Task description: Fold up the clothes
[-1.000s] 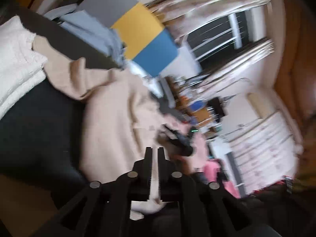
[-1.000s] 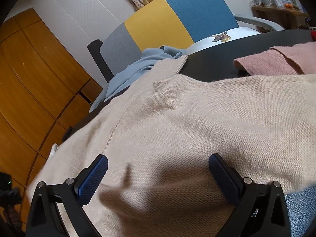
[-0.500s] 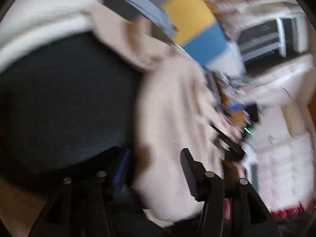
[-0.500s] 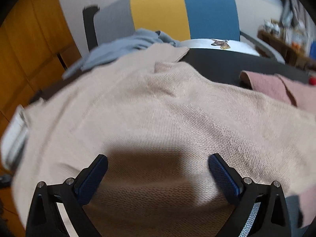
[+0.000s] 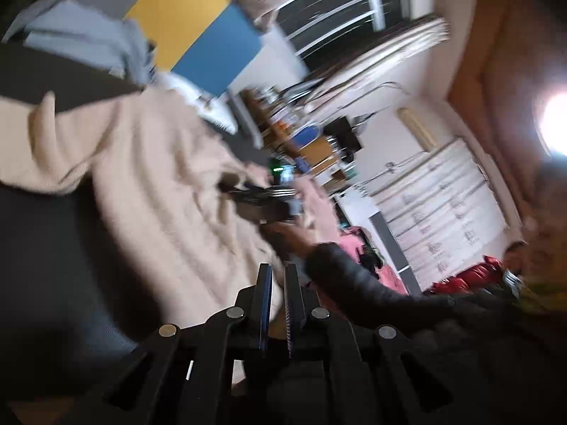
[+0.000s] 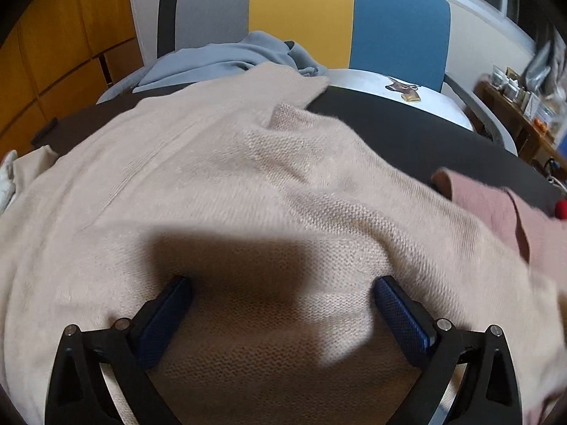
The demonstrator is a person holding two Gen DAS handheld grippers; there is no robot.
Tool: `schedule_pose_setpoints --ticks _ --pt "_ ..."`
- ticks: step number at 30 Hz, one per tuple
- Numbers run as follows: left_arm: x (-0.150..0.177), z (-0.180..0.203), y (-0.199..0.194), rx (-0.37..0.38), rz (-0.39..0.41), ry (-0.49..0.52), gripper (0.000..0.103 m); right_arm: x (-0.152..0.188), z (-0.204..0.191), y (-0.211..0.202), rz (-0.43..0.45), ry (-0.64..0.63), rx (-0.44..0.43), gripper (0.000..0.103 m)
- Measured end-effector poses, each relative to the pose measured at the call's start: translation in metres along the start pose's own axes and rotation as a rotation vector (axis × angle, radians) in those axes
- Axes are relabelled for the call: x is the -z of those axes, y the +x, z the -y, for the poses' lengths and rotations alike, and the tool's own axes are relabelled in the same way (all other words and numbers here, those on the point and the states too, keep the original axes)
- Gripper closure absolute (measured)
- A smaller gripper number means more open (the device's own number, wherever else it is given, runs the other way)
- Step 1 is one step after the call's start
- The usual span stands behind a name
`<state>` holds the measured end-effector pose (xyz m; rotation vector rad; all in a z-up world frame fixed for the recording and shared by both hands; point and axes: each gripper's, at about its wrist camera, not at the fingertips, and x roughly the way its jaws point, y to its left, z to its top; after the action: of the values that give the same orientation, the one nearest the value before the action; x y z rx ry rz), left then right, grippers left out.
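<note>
Now left gripper (image 5: 278, 276), wide half-second ago, closing, nearly clenched on sweater (image 5: 149, 184) hem at frame bottom; right gripper (image 6: 281, 292) unchanged, released, over sweater centre.

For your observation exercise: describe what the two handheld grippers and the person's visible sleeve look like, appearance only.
Both the left gripper and the right gripper are black plastic frames with silver rivet heads at the joints and two fingers faced with dark blue textured pads. The person's arm wears a dark, black-looking sleeve. No cables show.
</note>
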<state>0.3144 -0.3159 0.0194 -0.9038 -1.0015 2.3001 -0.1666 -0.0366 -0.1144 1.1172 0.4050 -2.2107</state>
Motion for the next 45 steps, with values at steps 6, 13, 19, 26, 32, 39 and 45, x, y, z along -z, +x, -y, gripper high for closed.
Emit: schedule_pose_setpoints --ticks 6,13,19,26,32,39,45 --pt "0.045 -0.053 -0.010 -0.359 0.000 -0.161 0.067 -0.013 0.014 0.011 0.004 0.019 0.022 0.000" --pt "0.080 -0.063 0.044 -0.256 -0.109 -0.153 0.036 -0.016 0.015 0.011 0.009 0.021 0.022 0.000" --pt "0.093 -0.048 0.078 -0.302 -0.171 -0.034 0.035 -0.016 0.014 0.010 0.012 0.020 0.029 0.000" --pt "0.094 -0.039 0.114 -0.222 -0.233 -0.067 0.095 -0.017 0.015 0.008 0.013 0.020 0.026 0.000" --pt "0.033 0.015 0.088 0.103 0.029 -0.063 0.095 -0.017 0.015 0.008 0.014 0.023 0.023 0.000" --pt "0.027 -0.034 0.079 -0.163 -0.042 -0.295 0.066 -0.017 0.015 0.008 0.016 0.025 0.018 0.000" --pt "0.065 -0.066 0.042 -0.324 0.063 -0.359 0.054 -0.018 0.017 0.008 0.019 0.026 0.014 0.000"
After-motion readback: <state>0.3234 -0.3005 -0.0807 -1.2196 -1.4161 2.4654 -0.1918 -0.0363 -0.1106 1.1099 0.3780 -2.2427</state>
